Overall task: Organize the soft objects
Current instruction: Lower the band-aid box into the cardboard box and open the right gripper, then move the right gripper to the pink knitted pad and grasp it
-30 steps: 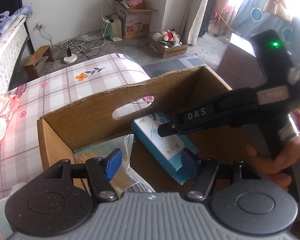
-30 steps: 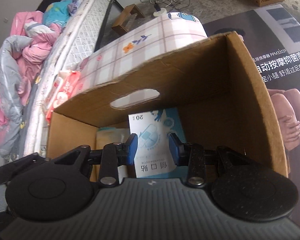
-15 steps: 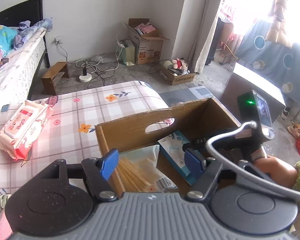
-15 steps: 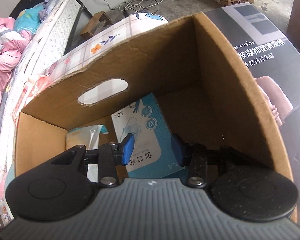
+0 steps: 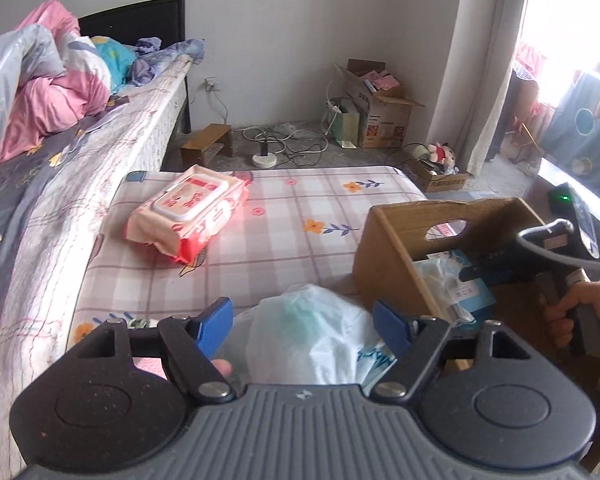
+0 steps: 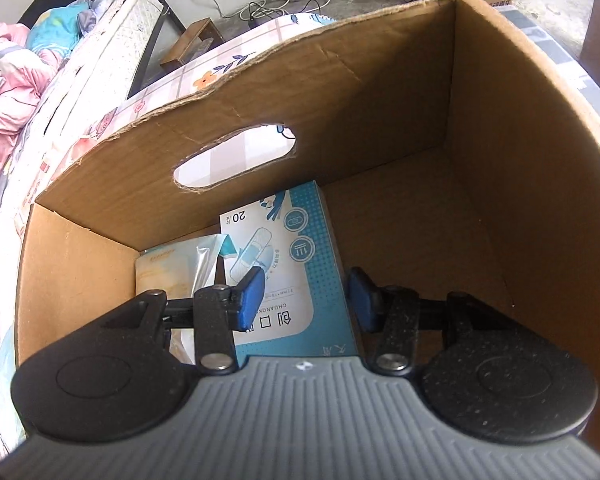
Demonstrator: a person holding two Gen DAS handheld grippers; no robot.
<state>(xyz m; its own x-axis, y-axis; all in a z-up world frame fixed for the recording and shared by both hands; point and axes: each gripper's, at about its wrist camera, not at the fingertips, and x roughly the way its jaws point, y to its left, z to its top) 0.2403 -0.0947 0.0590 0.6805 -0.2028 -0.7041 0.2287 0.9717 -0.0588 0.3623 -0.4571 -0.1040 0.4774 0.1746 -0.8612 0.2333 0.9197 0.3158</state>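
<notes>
My left gripper (image 5: 302, 325) hangs over a white plastic bag (image 5: 300, 344) with something teal inside, lying on the checked floral mat (image 5: 284, 216). Its jaws are opening and the pads stand clear of the bag. A pink wet-wipes pack (image 5: 188, 212) lies further back on the mat. The cardboard carton (image 5: 384, 248) stands to the right. My right gripper (image 6: 306, 296) is down inside the carton (image 6: 500, 128), jaws opening over a blue plaster box (image 6: 312, 248) that rests on the floor; neither pad presses on it. A clear packet (image 6: 168, 272) lies beside it.
A bed with a pink quilt (image 5: 40, 104) runs along the left. On the floor behind lie cables (image 5: 284, 140), a wooden stool (image 5: 208, 144) and open cardboard boxes (image 5: 384, 116). A person's hand (image 5: 588, 312) holds the right gripper's handle at the carton.
My left gripper has pulled back and up out of the carton to the left, jaws wider, so the bag and wipes pack show. My right gripper sank deeper and widened off the blue box.
</notes>
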